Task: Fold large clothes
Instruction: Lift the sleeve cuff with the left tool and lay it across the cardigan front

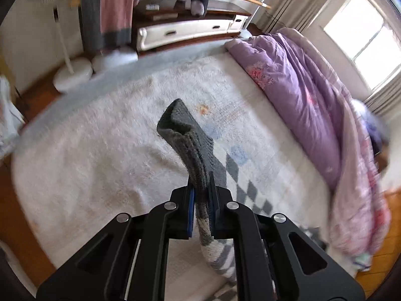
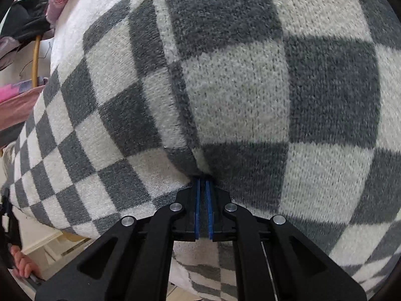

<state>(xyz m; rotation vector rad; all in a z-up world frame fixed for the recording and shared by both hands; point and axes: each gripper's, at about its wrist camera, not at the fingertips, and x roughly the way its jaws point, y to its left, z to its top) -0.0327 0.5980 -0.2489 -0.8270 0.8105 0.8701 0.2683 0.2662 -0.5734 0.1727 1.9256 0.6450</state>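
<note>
My left gripper [image 1: 201, 188] points steeply down, jaws clamped tight. My right gripper [image 2: 202, 183] likewise, pads nearly touching.

The knitted sweater [image 2: 238, 95] is checked in dark grey and off-white, with a plain grey cuff [image 1: 180, 123]. The fluffy blanket [image 1: 100, 150] is white; the quilt [image 1: 295, 82] is lilac with pink flowers.
</note>
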